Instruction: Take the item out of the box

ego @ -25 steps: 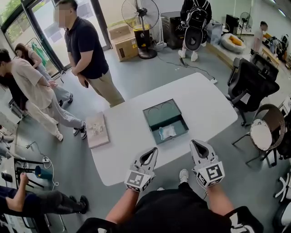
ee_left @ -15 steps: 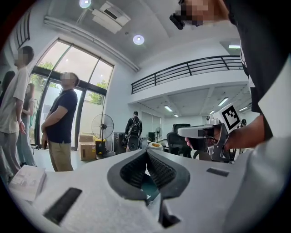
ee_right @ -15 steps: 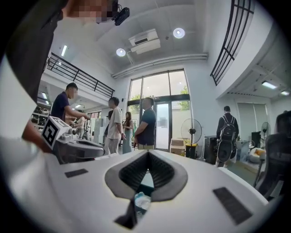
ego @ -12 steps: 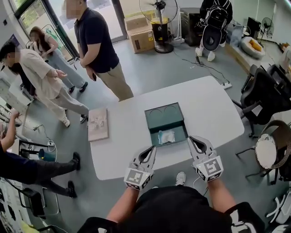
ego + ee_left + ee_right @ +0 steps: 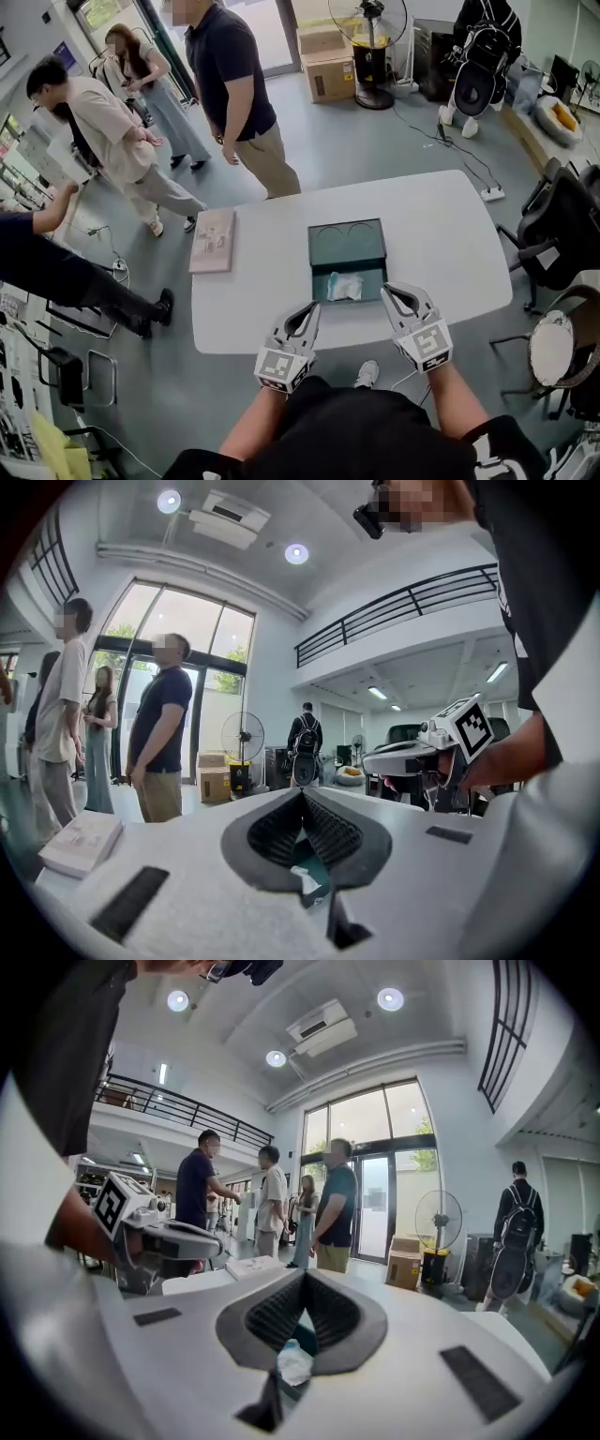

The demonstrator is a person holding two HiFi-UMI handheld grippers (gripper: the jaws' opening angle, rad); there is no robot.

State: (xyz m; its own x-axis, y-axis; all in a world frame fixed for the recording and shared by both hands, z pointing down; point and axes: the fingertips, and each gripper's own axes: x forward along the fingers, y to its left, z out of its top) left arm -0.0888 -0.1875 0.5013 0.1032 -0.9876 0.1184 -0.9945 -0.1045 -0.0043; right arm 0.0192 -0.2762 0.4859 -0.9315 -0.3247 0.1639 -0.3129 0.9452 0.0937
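Fingers [image 5: 267, 832] of the left gripper [image 5: 315, 307] meet at their tips with nothing between them; the right gripper [image 5: 385, 290] is likewise closed and empty.
Both hover over the near edge of the white rounded table [image 5: 253, 305], nearer the dark-green open rectangular box [image 5: 347, 244] than a second ago, the right one's tips now just beside its near right corner. The white crumpled plastic packet [image 5: 344, 287] lies untouched in the box's near compartment, as before. A pale flat rectangular slab [image 5: 213, 241] rests at the table's left edge.
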